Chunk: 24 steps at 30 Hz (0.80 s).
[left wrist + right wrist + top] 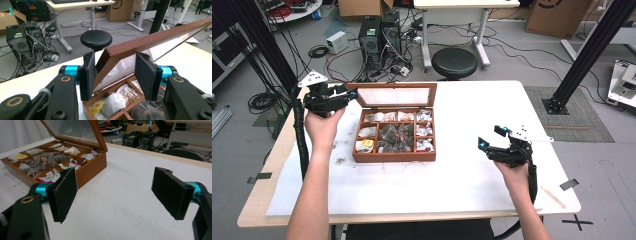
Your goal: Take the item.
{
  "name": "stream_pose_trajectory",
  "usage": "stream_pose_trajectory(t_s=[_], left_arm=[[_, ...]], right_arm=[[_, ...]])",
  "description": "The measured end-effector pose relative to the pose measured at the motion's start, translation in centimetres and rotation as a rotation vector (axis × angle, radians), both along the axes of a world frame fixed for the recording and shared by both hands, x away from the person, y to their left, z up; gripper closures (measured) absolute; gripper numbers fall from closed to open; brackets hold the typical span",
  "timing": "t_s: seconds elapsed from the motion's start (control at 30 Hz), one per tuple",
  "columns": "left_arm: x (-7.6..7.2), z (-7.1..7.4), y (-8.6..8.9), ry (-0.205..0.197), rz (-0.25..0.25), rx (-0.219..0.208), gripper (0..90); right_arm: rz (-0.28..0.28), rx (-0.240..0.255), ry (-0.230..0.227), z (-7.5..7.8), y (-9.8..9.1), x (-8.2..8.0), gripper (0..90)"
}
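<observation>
A brown wooden tea box (394,156) stands left of the table's middle, its compartments full of tea bags (397,137). Its glass-paned lid (394,95) stands raised at the back. My left gripper (353,93) straddles the lid's left top corner (110,53). One pad (87,75) lies by the lid's end and the other (146,75) in front of the glass, with slack between them. My right gripper (490,136) hovers open over bare table to the right of the box (90,171), nothing between its pads (62,192).
White paper (452,170) covers the tabletop. A thin wooden stick (554,196) lies near the front right corner. Behind the table are a black stool (455,62), computer towers (379,37) with cables, and a black frame post (592,50).
</observation>
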<state>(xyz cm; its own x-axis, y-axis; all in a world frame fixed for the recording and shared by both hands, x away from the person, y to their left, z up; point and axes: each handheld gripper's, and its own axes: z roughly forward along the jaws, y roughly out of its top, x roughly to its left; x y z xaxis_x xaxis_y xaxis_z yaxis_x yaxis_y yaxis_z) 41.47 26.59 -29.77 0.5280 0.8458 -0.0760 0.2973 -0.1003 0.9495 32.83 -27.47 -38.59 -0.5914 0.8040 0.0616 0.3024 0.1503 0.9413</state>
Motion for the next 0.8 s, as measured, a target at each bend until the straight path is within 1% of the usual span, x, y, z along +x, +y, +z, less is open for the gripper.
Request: stream_pose_trajectory(t_s=[0.07, 0.33, 0.43, 0.5, 0.53, 0.57, 0.6, 0.63, 0.67, 0.73, 0.8], left_arm=[[0.0, 0.0, 0.0, -0.001, 0.003, -0.005, 51.6], [0.2, 0.0, 0.0, -0.003, 0.002, -0.005, 51.6], [0.2, 0.0, 0.0, -0.003, 0.000, -0.004, 51.6], [0.2, 0.0, 0.0, -0.004, -0.001, -0.003, 51.6], [0.2, 0.0, 0.0, -0.004, -0.001, -0.004, 51.6], [0.2, 0.0, 0.0, -0.005, -0.001, -0.004, 51.6], [0.2, 0.0, 0.1, -0.005, -0.002, -0.004, 51.5], [0.2, 0.0, 0.1, -0.005, -0.003, -0.005, 51.5], [0.2, 0.0, 0.1, -0.004, -0.006, -0.005, 51.4], [0.2, 0.0, 0.1, -0.003, -0.008, -0.004, 51.4], [0.2, 0.0, 0.1, -0.002, -0.009, -0.004, 51.4]], right_arm=[[-0.001, 0.001, 0.003, 0.0, 0.0, 0.1, 21.1], [0.010, -0.001, 0.008, 0.0, 0.6, 0.6, 21.1], [0.024, 0.011, 0.016, 0.1, 1.0, 0.9, 21.1], [0.026, 0.012, 0.013, 0.1, 1.1, 1.0, 21.1], [0.032, 0.016, 0.021, 0.1, 1.3, 1.2, 21.1], [0.043, 0.019, 0.037, 0.1, 1.6, 1.6, 23.4], [0.050, 0.023, 0.042, 0.2, 1.7, 1.8, 26.9], [0.050, 0.023, 0.042, 0.2, 1.7, 1.8, 26.9], [0.075, 0.021, 0.042, 0.4, 2.2, 2.2, 28.0], [0.079, 0.019, 0.045, 0.4, 2.4, 2.4, 28.0], [0.099, 0.007, 0.047, 0.5, 3.3, 2.7, 28.0]])
